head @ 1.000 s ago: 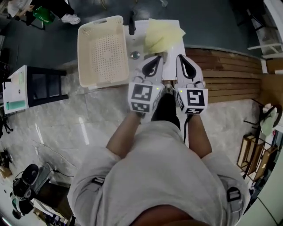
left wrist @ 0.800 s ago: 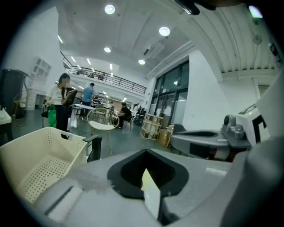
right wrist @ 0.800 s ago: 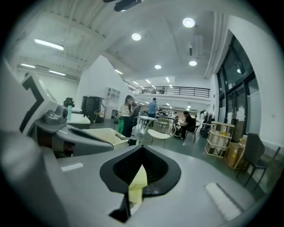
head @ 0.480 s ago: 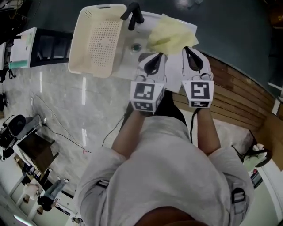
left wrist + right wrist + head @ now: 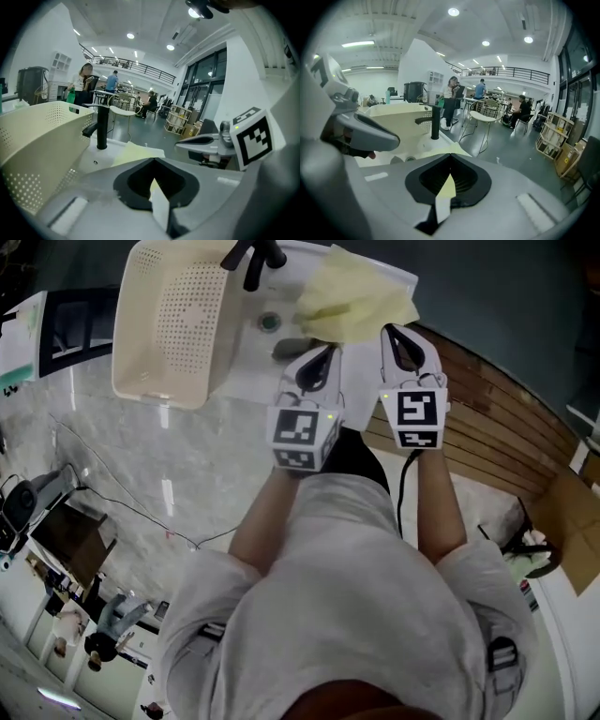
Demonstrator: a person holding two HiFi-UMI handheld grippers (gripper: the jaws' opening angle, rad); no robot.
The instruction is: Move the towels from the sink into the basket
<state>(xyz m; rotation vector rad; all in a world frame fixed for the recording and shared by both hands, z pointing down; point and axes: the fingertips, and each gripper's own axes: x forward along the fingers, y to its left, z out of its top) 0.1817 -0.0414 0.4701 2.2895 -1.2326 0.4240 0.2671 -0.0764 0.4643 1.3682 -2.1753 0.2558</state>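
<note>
Both tongs are closed and empty: left gripper (image 5: 327, 352) and right gripper (image 5: 395, 332) sit just short of the yellow towel (image 5: 354, 298), bunched on the right side of the sink (image 5: 251, 362). The basket (image 5: 122, 351) is on the left. Towel looks light, soft and floppy, so I'd pinch a raised fold near its middle, not a flat edge

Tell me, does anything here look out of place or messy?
Only the towel: it lies crumpled across the sink's right corner and seems to overhang the rim rather than sit down in the basin. Nothing else stands out.
</note>
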